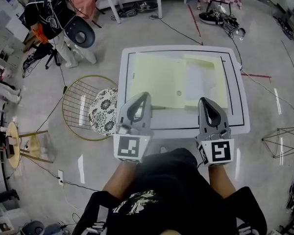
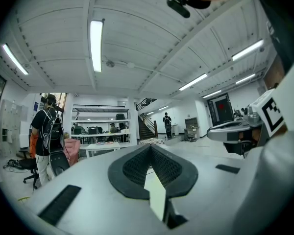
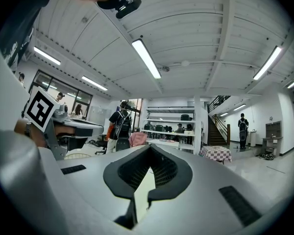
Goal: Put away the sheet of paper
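A pale yellow folder (image 1: pixel 159 80) lies open on the white table (image 1: pixel 237 126). A whitish sheet of paper (image 1: pixel 203 77) rests on its right half. My left gripper (image 1: pixel 144 97) hangs over the table's near edge, its tip just over the folder's front left part. The right gripper (image 1: pixel 205 103) is level with it, near the folder's front right corner. Both are shut with nothing in them. In the left gripper view the pads (image 2: pixel 137 168) meet at the tip of the left gripper (image 2: pixel 150 148). The right gripper (image 3: pixel 149 148) looks the same in its own view.
A gold wire chair (image 1: pixel 78 106) with a black-and-white patterned cushion (image 1: pixel 104 111) stands against the table's left side. A person (image 1: pixel 54 13) stands at the far left. A wire stool (image 1: pixel 280 138) is on the right, and cables (image 1: pixel 225 21) lie beyond the table.
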A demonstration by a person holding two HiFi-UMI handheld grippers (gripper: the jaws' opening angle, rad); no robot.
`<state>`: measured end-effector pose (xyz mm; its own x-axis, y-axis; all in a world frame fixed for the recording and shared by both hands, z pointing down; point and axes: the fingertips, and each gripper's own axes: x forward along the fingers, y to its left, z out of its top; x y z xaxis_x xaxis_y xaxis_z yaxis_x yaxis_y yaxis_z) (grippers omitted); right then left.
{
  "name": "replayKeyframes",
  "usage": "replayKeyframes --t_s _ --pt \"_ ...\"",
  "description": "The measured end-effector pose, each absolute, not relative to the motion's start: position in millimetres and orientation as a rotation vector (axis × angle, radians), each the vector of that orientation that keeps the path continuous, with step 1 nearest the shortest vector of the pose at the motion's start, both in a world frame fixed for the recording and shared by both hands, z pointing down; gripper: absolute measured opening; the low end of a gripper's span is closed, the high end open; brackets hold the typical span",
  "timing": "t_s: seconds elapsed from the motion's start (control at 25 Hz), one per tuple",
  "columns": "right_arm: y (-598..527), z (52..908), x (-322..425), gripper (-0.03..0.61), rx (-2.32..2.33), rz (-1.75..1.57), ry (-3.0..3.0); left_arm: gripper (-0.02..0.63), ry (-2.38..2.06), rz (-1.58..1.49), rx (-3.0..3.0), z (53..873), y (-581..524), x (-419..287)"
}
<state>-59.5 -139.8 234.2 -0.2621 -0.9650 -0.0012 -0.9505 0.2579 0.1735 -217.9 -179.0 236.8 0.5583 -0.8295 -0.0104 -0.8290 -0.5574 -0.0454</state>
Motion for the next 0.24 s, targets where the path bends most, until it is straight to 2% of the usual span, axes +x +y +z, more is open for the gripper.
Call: replayKeyframes --t_s 0.24 --pt "-140.1 238.7 -56.6 -0.003 1.842 -0.220 -2.390 0.002 1.433 -0.026 -2.727 240.3 -179.5 -213.1"
